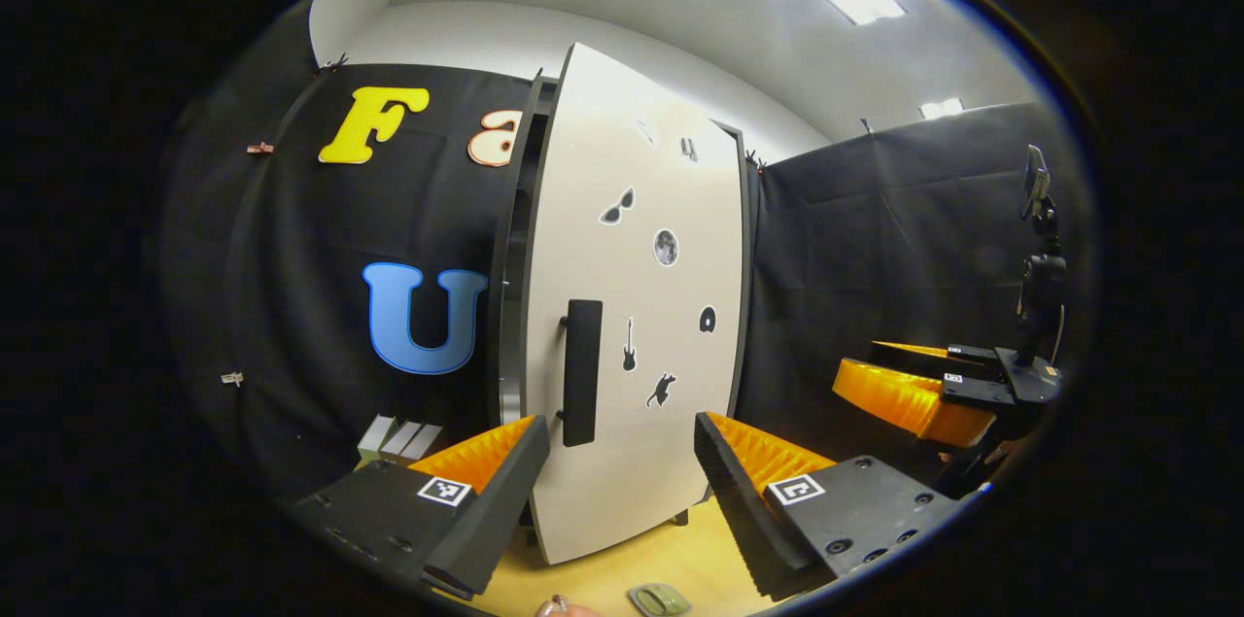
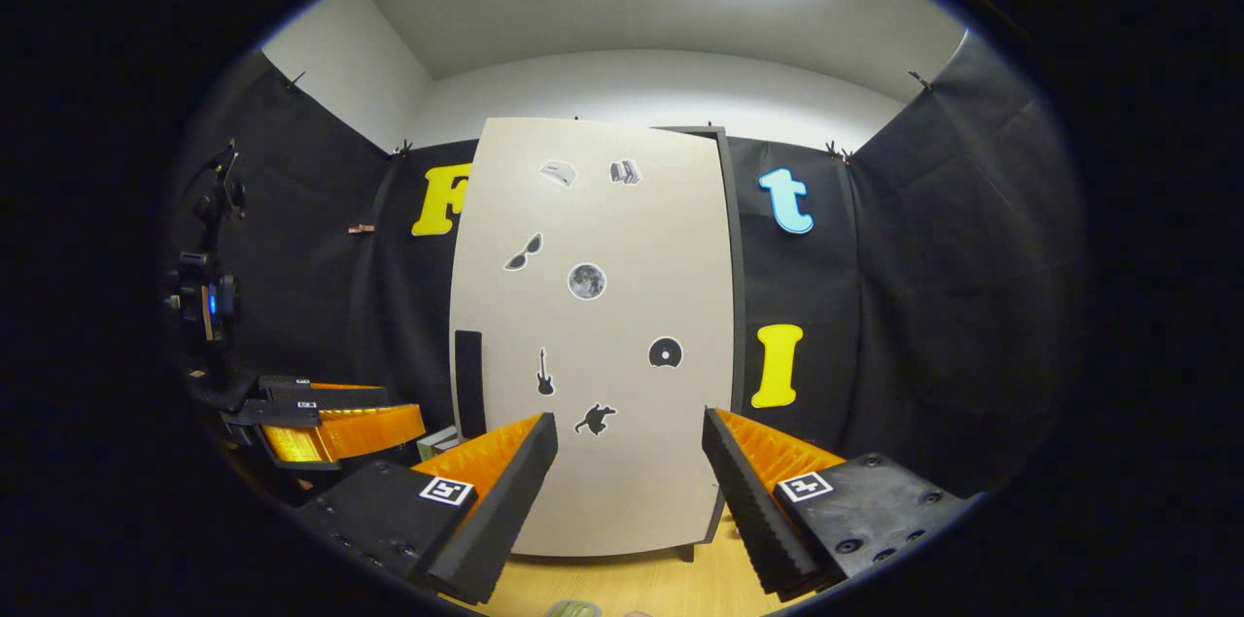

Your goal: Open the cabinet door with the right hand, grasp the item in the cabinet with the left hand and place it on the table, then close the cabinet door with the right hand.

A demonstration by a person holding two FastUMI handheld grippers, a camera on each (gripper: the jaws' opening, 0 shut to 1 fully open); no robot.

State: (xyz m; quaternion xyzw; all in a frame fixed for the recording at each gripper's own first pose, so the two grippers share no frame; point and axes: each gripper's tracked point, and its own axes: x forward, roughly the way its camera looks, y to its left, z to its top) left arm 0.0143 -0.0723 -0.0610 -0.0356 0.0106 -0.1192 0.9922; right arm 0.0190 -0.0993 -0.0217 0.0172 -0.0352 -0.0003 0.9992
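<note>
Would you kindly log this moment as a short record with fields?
cabinet door: ajar at its handle edge, stickers on the front
handle: dark vertical bar, nothing gripping it
left hand-held gripper: open, short of the door
right hand-held gripper: open, facing the door, holding nothing
table: light wood, small green object near its front

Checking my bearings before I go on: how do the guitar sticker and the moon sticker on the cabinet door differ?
The guitar sticker is a slim, upright dark silhouette; the moon sticker is a round grey disc with a pale rim. The guitar sticker sits lower on the cabinet door, nearer the dark handle; the moon sticker sits higher, mid-door. Both lie flat on the same pale door.
</note>
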